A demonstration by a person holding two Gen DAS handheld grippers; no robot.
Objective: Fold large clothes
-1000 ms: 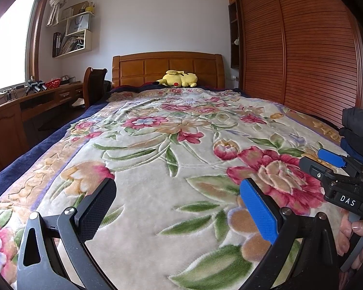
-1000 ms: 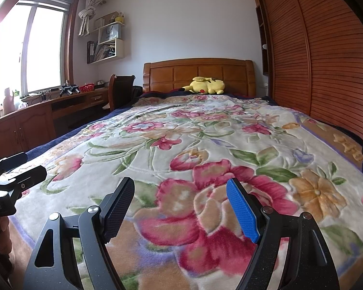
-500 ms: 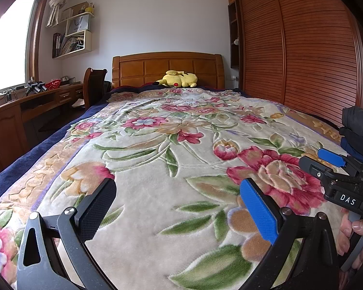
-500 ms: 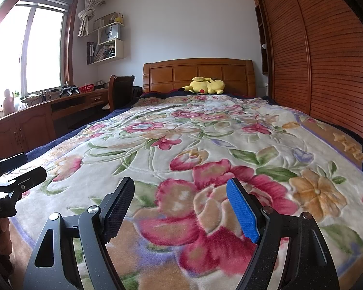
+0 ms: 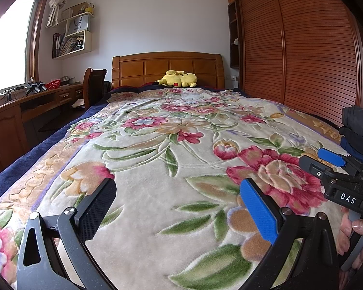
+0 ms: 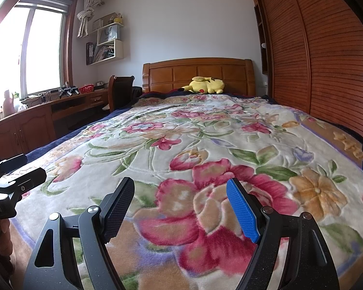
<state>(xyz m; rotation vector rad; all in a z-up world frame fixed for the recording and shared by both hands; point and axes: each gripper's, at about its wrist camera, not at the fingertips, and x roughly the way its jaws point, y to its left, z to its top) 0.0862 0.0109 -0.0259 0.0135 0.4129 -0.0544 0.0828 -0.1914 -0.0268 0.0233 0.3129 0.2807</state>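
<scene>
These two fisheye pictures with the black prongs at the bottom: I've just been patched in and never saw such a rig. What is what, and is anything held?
There is no robot arm. A person carries a hand-held two-finger gripper in each hand, and each has a camera looking forward along its fingers.

In the left wrist view the left gripper is open and empty. The right gripper shows at that picture's right edge, with the person's hand on its handle.

In the right wrist view the right gripper is also open and empty.

Both hang over a bed covered by a cream floral plush blanket. A yellow plush toy lies by the wooden headboard. A dark folded bundle of cloth, probably the clothes, sits at the bed's right edge. Nothing is held.
</scene>
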